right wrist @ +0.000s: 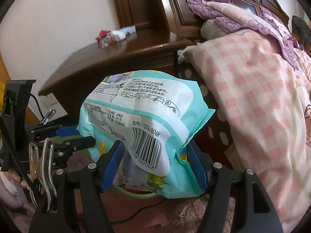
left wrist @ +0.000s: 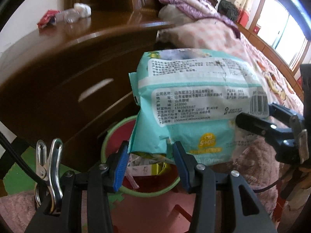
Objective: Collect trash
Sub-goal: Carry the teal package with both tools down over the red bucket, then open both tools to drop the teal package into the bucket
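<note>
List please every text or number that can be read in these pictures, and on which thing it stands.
All on the wipes pack:
"货号: QSGL-9008", above the barcode.
"6 971768 309008", under the barcode.
"24个月", on the white label.
"80+5", upside down in a yellow circle.
"252000", in the address block.
The rest of the small Chinese print is too blurred to read surely.
The red wrapper on the nightstand: nothing readable.

Teal wipes pack — crumpled, above bin
</note>
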